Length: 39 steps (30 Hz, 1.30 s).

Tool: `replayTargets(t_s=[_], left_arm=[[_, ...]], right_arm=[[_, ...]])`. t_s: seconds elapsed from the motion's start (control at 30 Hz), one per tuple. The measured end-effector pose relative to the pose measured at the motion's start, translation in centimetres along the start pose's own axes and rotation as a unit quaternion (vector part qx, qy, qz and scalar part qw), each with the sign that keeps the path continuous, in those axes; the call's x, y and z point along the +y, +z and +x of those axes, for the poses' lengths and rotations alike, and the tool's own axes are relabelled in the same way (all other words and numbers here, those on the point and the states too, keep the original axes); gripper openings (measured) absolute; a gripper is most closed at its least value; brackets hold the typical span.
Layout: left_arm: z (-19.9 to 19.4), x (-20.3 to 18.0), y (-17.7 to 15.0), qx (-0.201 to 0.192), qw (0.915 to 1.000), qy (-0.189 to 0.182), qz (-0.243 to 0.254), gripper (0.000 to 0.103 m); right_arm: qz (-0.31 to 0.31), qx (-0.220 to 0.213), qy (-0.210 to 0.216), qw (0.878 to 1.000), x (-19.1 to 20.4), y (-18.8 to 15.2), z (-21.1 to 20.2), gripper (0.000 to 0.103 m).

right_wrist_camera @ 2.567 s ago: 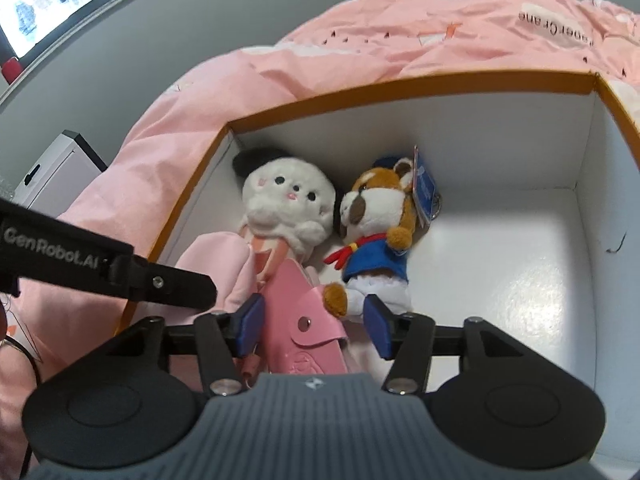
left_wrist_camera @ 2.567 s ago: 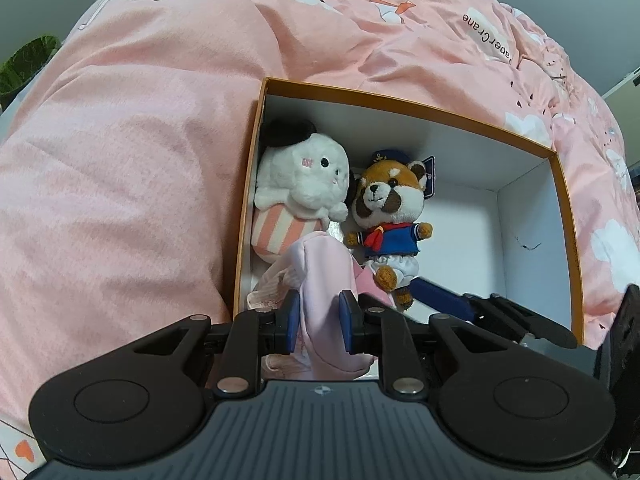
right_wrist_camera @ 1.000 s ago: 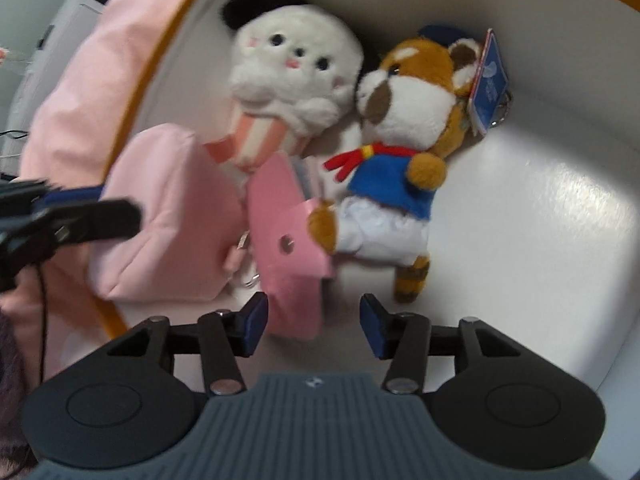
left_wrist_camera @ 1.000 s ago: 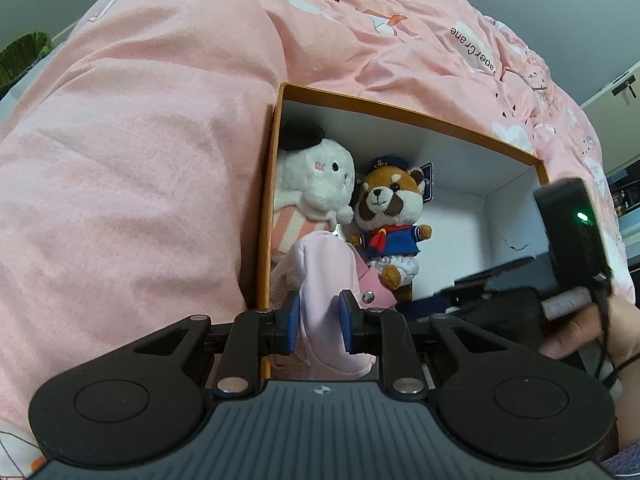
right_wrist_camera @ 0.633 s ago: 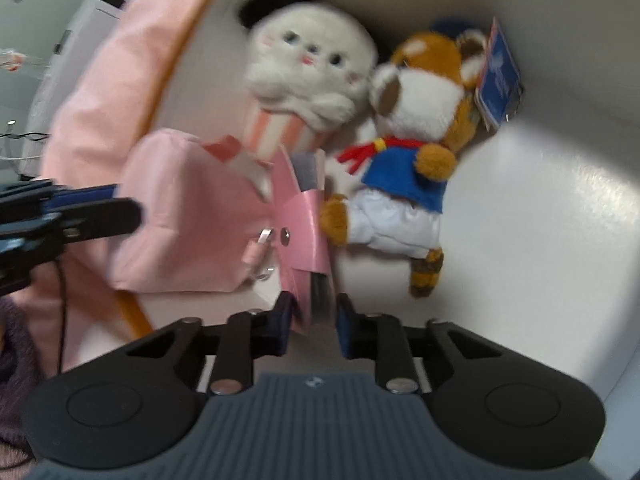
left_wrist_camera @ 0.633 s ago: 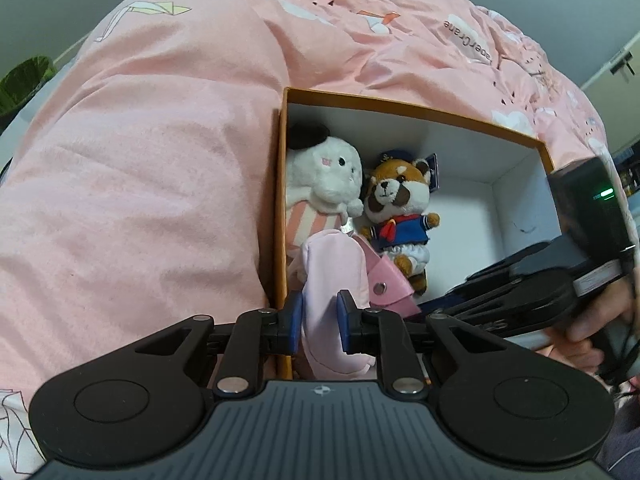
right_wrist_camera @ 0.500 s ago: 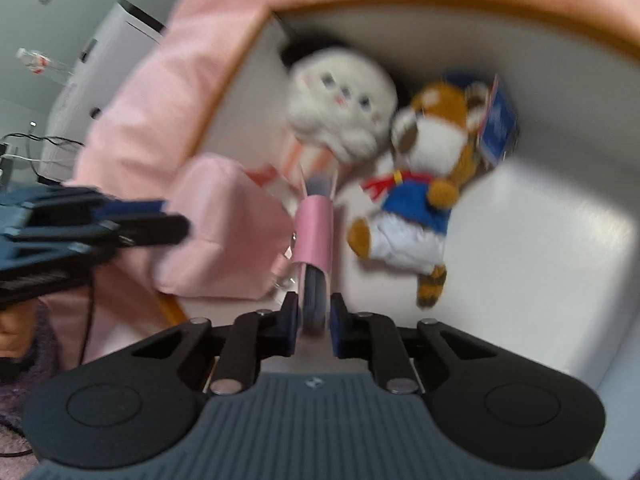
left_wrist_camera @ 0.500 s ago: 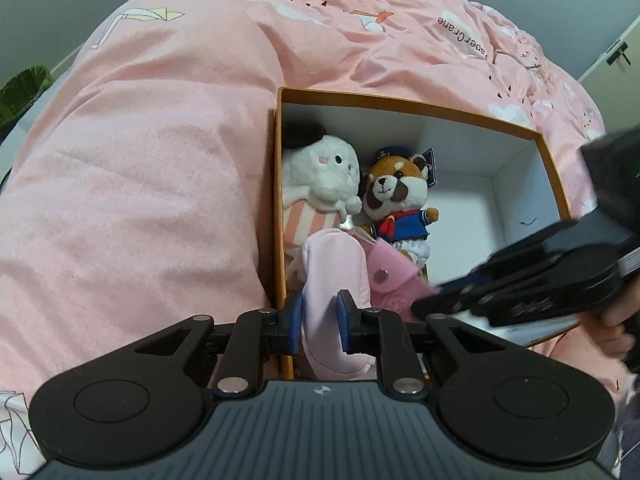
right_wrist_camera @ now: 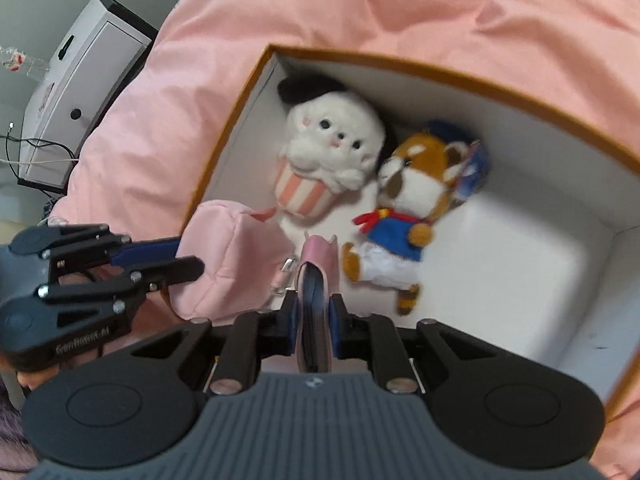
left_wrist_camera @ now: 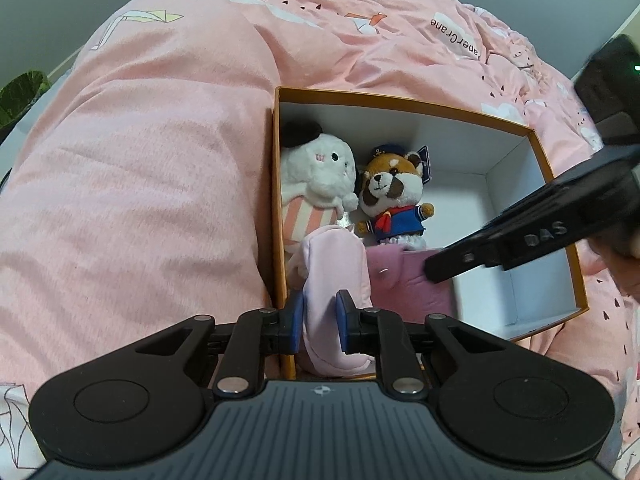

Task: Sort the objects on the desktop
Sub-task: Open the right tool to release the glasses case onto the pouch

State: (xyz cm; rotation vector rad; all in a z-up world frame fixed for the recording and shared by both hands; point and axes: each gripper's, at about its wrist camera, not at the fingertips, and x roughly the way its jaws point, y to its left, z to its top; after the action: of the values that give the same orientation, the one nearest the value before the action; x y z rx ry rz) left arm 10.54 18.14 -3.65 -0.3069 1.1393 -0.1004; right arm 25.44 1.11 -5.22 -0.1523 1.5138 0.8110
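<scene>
left gripper (left_wrist_camera: 318, 310) clamped on pink pouch (left_wrist_camera: 336, 276), right gripper (right_wrist_camera: 311, 314) clamped on pink wallet (right_wrist_camera: 316, 280), both over near end of box (left_wrist_camera: 400, 101), probably for sorting beside plush toys (left_wrist_camera: 352, 188).

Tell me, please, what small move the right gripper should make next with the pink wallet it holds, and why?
Probably lift a little higher. The right gripper is shut on the pink wallet, whose far end hangs close to the red panda plush and the pink pouch held by the left gripper. Rising should free it over the box.
</scene>
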Motion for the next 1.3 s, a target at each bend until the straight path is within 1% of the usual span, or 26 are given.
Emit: replayTargets(t_s=[0.1,0.13,0.2,0.23,0.27,0.33,0.4,0.47,0.6,0.67,0.73,0.8,0.83,0.93,0.97,1.1,1.17,1.2,1.23,1.27,1.3], left_arm=[[0.0,0.3,-0.1,0.002,1.0,-0.004,-0.004,0.019],[-0.1,0.3,-0.1,0.0,1.0,-0.007,-0.004,0.019],[-0.1,0.4,-0.1,-0.001,0.9999,-0.01,-0.007,0.019],[-0.1,0.5,-0.1,-0.001,0.9999,-0.011,-0.008,0.019],[-0.1,0.6,-0.2,-0.001,0.9999,-0.012,-0.008,0.019],[0.0,0.9,-0.2,-0.002,0.9998,-0.017,-0.01,0.019],[0.0,1.1,-0.2,-0.002,0.9997,-0.022,-0.013,0.019],[0.1,1.2,-0.2,-0.001,0.9995,-0.026,-0.017,0.019],[0.1,1.4,-0.2,-0.002,0.9994,-0.025,-0.022,0.019],[0.0,1.4,-0.4,-0.003,0.9994,-0.026,-0.024,0.019],[0.0,1.5,-0.4,-0.004,0.9993,-0.028,-0.024,0.019],[-0.1,1.4,-0.4,-0.005,0.9995,-0.025,-0.02,0.018],[-0.1,1.3,-0.4,-0.005,0.9996,-0.023,-0.017,0.018],[-0.1,0.9,-0.5,-0.006,0.9998,-0.013,-0.01,0.018],[-0.1,0.8,-0.5,-0.006,0.9999,-0.01,-0.009,0.018],[-0.3,1.1,-0.6,-0.007,0.9998,-0.011,-0.017,0.017],[-0.3,1.3,-0.5,-0.005,0.9997,-0.012,-0.022,0.016],[-0.3,1.4,-0.5,-0.005,0.9996,-0.012,-0.024,0.016],[-0.3,1.4,-0.5,-0.005,0.9996,-0.013,-0.025,0.016],[-0.3,1.4,-0.6,-0.006,0.9995,-0.016,-0.026,0.016],[-0.3,1.5,-0.6,-0.006,0.9995,-0.017,-0.026,0.016]], right_arm=[[0.026,0.002,0.037,0.999,0.4,0.1,1.1,0.018],[0.032,-0.005,0.048,0.998,0.7,0.1,1.2,0.019],[0.055,-0.018,0.07,0.996,0.9,0.2,1.6,0.024],[0.059,-0.025,0.072,0.995,1.0,0.1,1.7,0.026],[0.055,-0.031,0.065,0.996,1.3,-0.2,1.8,0.029],[0.046,-0.041,0.059,0.996,1.7,-0.6,1.8,0.031],[0.04,-0.043,0.063,0.996,1.9,-1.2,1.8,0.039],[0.024,-0.052,0.07,0.996,2.0,-1.8,2.1,0.044],[-0.001,-0.095,0.064,0.993,2.3,-2.8,2.5,0.046],[-0.009,-0.112,0.065,0.992,2.3,-3.2,2.5,0.045],[-0.007,-0.122,0.076,0.99,1.7,-3.6,2.5,0.044],[0.004,-0.129,0.087,0.988,0.9,-4.0,2.3,0.037],[0.007,-0.133,0.088,0.987,0.6,-4.3,2.1,0.037],[-0.009,-0.14,0.05,0.989,0.9,-4.7,1.9,0.037],[-0.011,-0.139,0.047,0.989,1.1,-4.8,2.2,0.038],[-0.002,-0.145,0.061,0.988,1.3,-4.7,3.1,0.038],[0.011,-0.15,0.078,0.986,1.1,-4.7,3.6,0.038],[0.021,-0.149,0.088,0.985,0.8,-4.7,3.8,0.03],[0.037,-0.147,0.112,0.982,0.3,-4.8,4.1,0.025],[0.052,-0.145,0.126,0.98,0.0,-4.9,4.1,0.023],[0.057,-0.147,0.132,0.979,-0.3,-5.0,4.0,0.018]])
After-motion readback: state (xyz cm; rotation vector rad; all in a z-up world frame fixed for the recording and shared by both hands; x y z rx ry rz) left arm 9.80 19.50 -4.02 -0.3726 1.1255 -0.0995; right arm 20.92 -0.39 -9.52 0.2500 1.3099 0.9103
